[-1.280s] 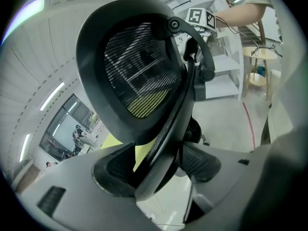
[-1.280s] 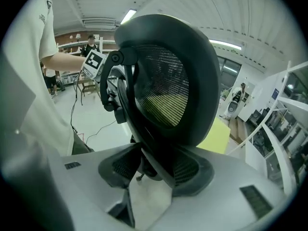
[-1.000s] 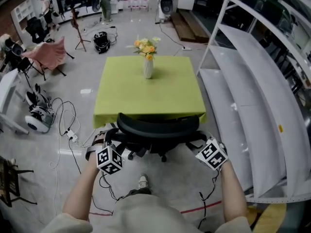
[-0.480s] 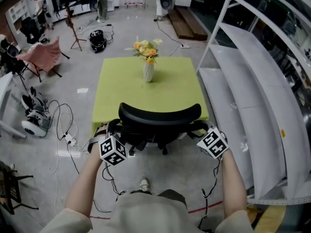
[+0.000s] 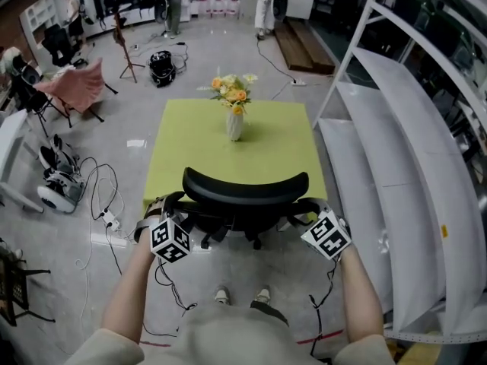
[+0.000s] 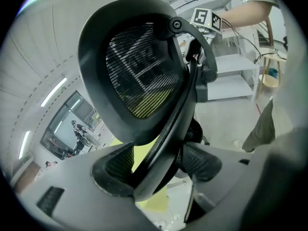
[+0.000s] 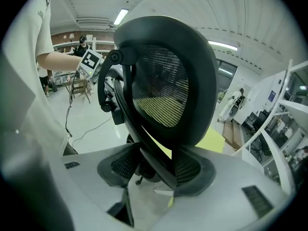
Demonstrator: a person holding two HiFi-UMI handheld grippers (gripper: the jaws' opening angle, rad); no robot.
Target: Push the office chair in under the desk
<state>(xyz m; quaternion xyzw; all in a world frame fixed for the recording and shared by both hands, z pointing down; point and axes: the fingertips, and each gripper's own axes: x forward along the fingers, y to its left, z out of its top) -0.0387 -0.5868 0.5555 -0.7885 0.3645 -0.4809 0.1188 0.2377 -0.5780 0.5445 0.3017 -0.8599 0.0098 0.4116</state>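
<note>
A black mesh office chair (image 5: 245, 191) stands at the near edge of the desk, which is covered by a lime-green cloth (image 5: 198, 150). Its backrest overlaps that edge. My left gripper (image 5: 176, 213) is at the left side of the backrest frame and my right gripper (image 5: 304, 214) at the right side. In the left gripper view the gripper (image 6: 156, 160) is shut on a black frame strut below the mesh back (image 6: 139, 76). In the right gripper view the gripper (image 7: 155, 163) holds the matching strut under the mesh back (image 7: 168, 90).
A white vase of flowers (image 5: 234, 124) stands on the desk. A white shelving rack (image 5: 396, 143) runs close along the right. Cables (image 5: 106, 204) and a wheeled device (image 5: 57, 188) lie on the floor at left. The person's feet (image 5: 242, 295) are behind the chair.
The chair has slid a little toward the desk with both grippers still on its frame. The person has stepped forward, and both feet now stand together.
</note>
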